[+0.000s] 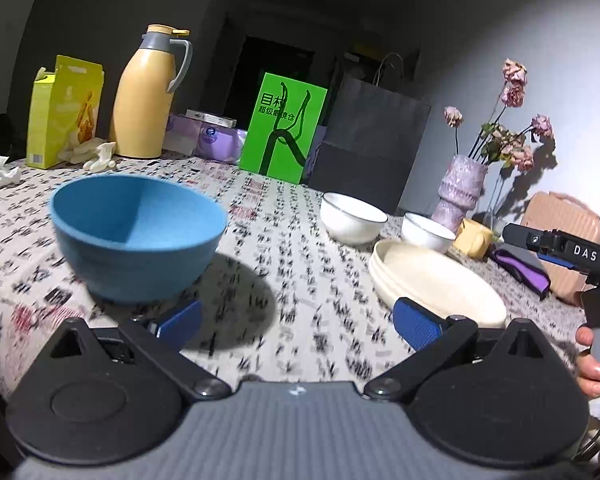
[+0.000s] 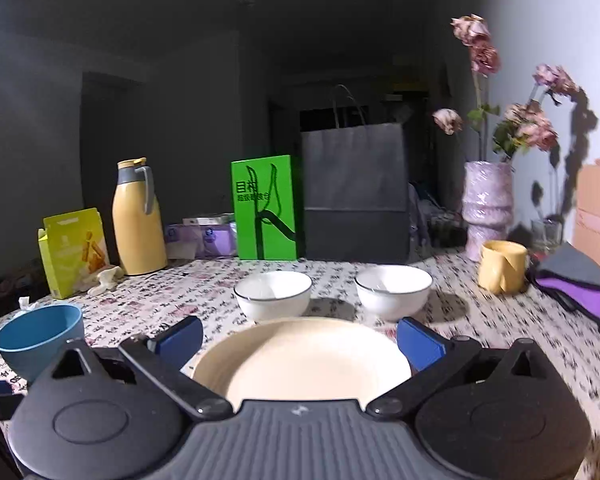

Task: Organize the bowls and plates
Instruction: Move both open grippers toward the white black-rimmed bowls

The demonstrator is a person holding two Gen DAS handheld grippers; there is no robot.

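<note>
A blue bowl stands on the patterned tablecloth, just ahead and left of my left gripper, which is open and holds nothing. To the right lies a stack of cream plates with two white bowls behind it. In the right wrist view my right gripper is open just above the cream plates, its blue pads wide on either side. The white bowls sit beyond, and the blue bowl is at far left.
At the back stand a yellow thermos, a yellow carton, a green box and a black paper bag. A purple vase of dried flowers, a yellow mug, a purple cloth and a pink case crowd the right.
</note>
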